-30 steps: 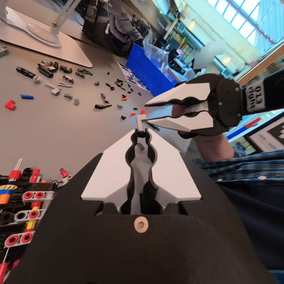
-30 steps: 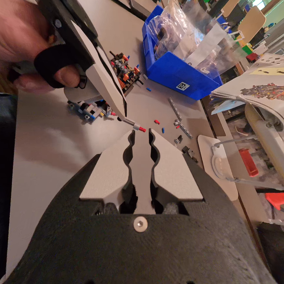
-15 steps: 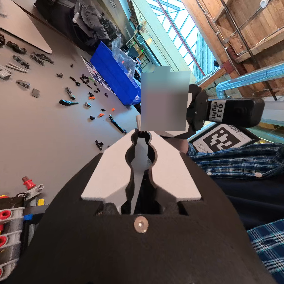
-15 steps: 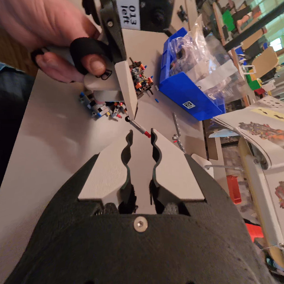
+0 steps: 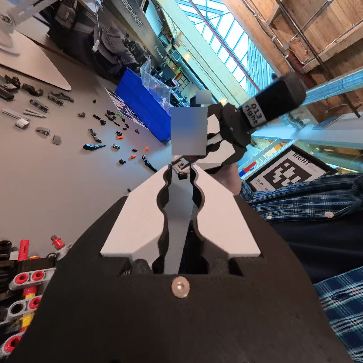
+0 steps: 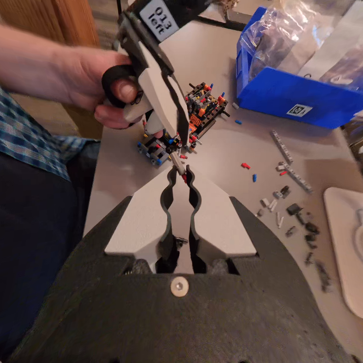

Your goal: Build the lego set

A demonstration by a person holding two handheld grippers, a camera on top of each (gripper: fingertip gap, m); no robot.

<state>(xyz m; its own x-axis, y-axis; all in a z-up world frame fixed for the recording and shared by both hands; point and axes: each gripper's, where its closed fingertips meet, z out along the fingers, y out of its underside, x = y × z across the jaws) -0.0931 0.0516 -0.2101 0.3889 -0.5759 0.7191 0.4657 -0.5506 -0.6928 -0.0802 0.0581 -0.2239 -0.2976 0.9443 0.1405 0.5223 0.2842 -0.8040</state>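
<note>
My left claw (image 5: pixel 180 169) has let go, now parted around the grey pin piece (image 6: pixel 178 164); my right claw (image 6: pixel 180 170) has closed on its red tip; handover looks done.

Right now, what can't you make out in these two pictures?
Left wrist view: fingertips of the right gripper, covered by a mosaic patch; the built model, cut by the edge.
Right wrist view: dark loose parts, blurred; contents of the blue bin, behind crinkled plastic bags.
</note>
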